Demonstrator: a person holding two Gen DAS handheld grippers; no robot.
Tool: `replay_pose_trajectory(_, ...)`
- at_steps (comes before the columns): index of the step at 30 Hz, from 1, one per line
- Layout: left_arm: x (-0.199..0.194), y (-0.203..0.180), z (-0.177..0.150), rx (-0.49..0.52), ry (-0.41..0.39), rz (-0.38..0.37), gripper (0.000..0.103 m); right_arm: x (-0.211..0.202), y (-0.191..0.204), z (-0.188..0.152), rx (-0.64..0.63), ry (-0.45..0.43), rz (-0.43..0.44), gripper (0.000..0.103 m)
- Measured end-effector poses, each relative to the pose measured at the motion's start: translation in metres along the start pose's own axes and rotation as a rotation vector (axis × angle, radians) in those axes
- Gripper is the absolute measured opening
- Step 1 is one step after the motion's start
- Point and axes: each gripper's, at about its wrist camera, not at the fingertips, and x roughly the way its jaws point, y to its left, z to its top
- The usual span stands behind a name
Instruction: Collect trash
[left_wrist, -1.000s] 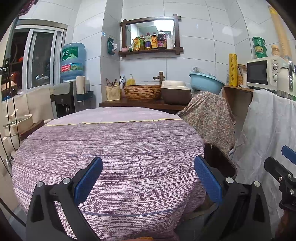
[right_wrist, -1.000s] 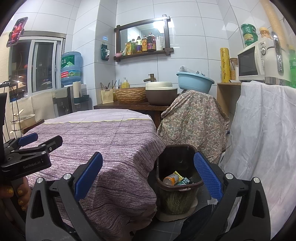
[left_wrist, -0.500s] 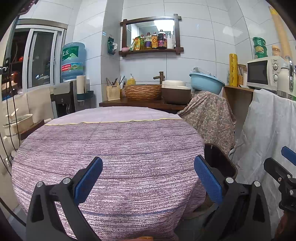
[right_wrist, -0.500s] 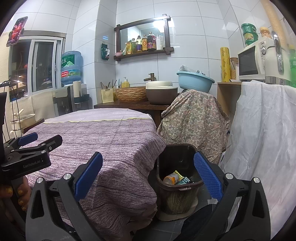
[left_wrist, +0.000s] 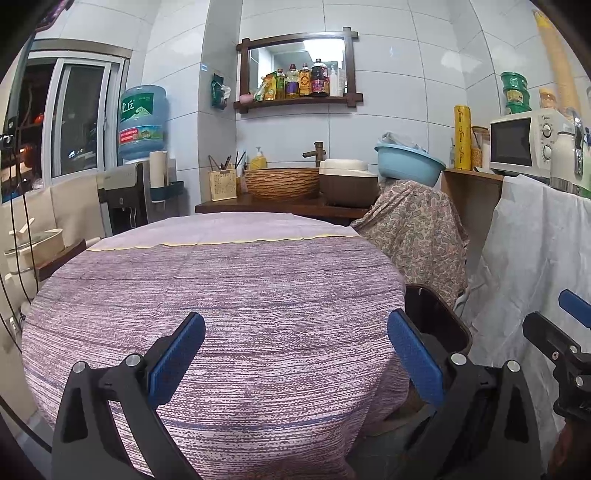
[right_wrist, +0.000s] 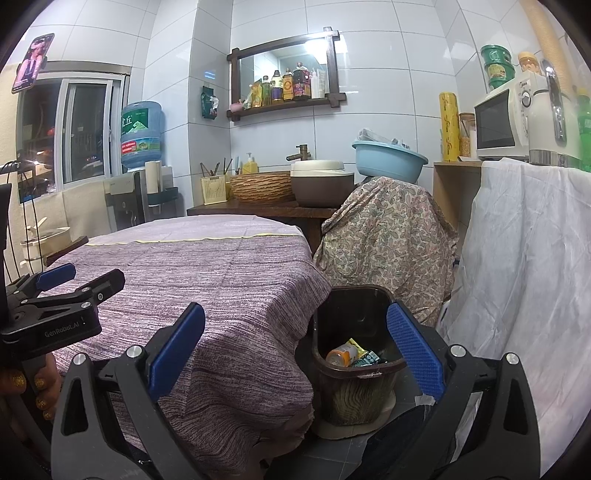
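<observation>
Left tongs (left_wrist: 295, 354) spread over table (left_wrist: 221, 280) | right tongs (right_wrist: 295, 350) spread above bin (right_wrist: 354, 373)

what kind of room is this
Most likely a small home kitchen with a dining corner: a microwave on a side counter, sauce bottles on a wall shelf, and a cloth-covered round table.

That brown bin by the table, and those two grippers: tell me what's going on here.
A person holds a hand-held gripper in each hand over a round table covered in purple cloth. The left hand-held gripper and the right hand-held gripper are both open and hold nothing. The brown bin stands on the floor beside the table, with an orange bottle and wrappers already in it. No trash shows on the cloth.
</observation>
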Motion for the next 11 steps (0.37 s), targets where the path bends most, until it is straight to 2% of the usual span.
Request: replay_pose_trajectory(11, 0.0014, 0.0015, 0.0013, -0.013, 0.006, 0.011, 0.098, 0.0012, 0.0018, -0.0029, 0.002, 0.003, 0.002, 0.097)
